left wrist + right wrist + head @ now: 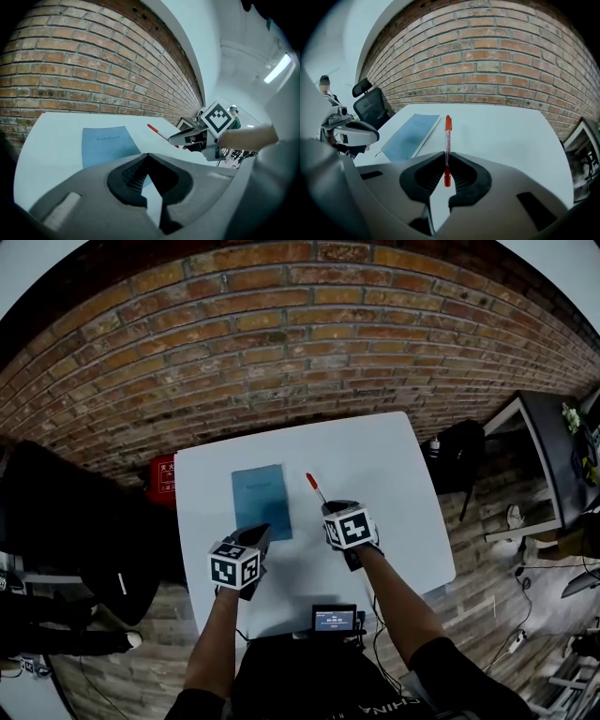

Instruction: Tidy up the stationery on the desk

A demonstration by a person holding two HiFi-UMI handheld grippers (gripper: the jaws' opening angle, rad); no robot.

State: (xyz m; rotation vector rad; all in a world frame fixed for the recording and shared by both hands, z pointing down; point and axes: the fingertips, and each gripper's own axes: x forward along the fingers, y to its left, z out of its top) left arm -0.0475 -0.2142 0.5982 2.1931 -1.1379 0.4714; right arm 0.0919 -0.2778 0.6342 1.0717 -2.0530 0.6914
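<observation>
1. Your left gripper (261, 535) covers part of the near edge of the notebook (261, 495).
2. Your right gripper (336, 509) hides the lower end of the pen (313, 485) in the head view.
3. The readout on the small screen (335, 619) is too small to read.
4. The table (394, 484) cuts off the red box (164, 479).

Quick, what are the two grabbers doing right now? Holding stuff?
Left gripper: shut, holding nothing.
Right gripper: shut on the red pen.

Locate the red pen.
In the head view, the slim red pen is clamped in the right gripper, over the white desk, just right of the flat blue notebook.
</observation>
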